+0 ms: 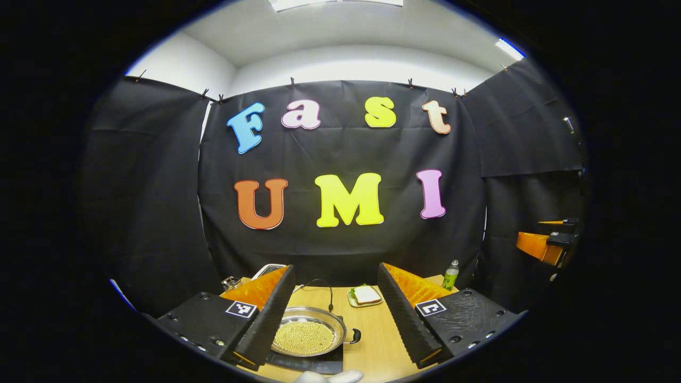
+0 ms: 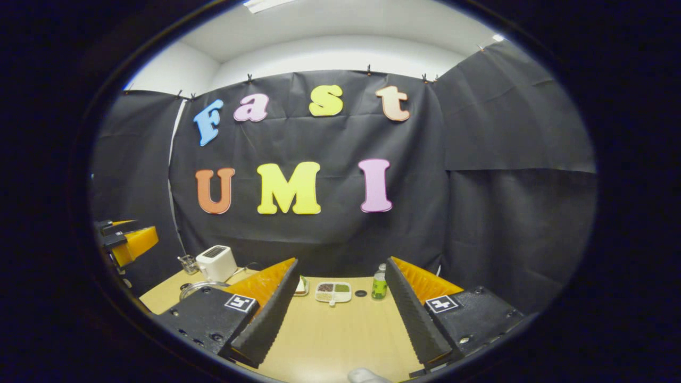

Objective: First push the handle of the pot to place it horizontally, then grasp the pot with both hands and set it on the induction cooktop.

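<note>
Resting on the cooktop near the tabletop's front edge, the pot sits between the spread left claw; the right claw is spread too.

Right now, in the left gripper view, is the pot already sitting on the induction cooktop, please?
Yes, the pot rests on the dark induction cooktop, its short handle pointing sideways, on the wooden table.

I see bare surface between my right gripper's wide-apart fingers. A bottle, tray and toaster line its far edge.
</note>
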